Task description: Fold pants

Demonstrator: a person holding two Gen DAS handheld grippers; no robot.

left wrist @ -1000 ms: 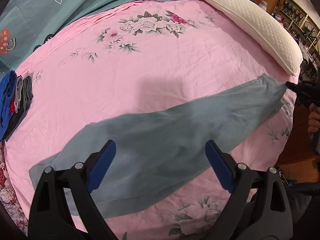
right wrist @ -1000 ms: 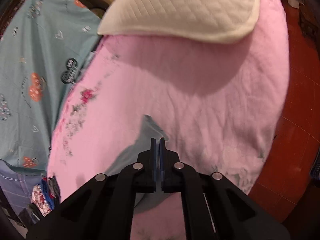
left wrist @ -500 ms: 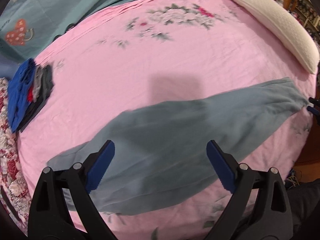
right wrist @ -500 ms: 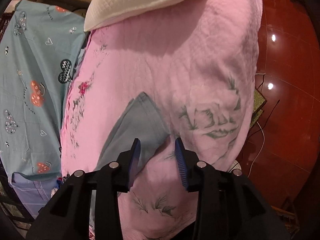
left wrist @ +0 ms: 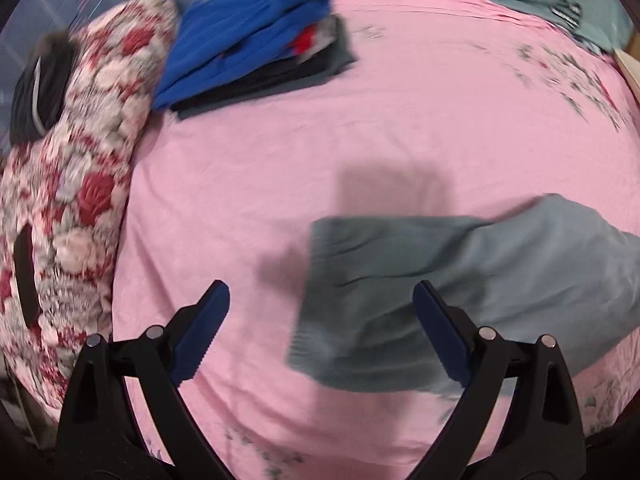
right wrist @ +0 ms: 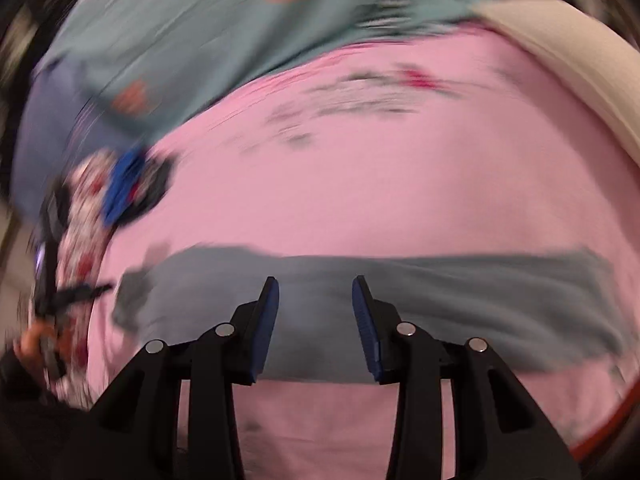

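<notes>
Grey-green pants (left wrist: pixel 460 280) lie flat on the pink floral bedsheet (left wrist: pixel 360 128), stretched out in a long strip; they also show in the right wrist view (right wrist: pixel 400 300). My left gripper (left wrist: pixel 322 328) is open and empty above one end of the pants, near its straight hem edge. My right gripper (right wrist: pixel 316 320) is open and empty above the middle of the strip. The left gripper also shows small at the left edge of the right wrist view (right wrist: pixel 72 294). Both views are motion-blurred.
A stack of folded clothes with a blue garment on top (left wrist: pixel 256 36) lies at the far left of the bed. A red floral quilt (left wrist: pixel 68 184) borders the left side. A teal patterned blanket (right wrist: pixel 224 24) and a white pillow (right wrist: pixel 568 68) lie beyond.
My right gripper let go of the pant leg end, opened, and swung round to face across the bed. My left gripper moved along the pants to their other end.
</notes>
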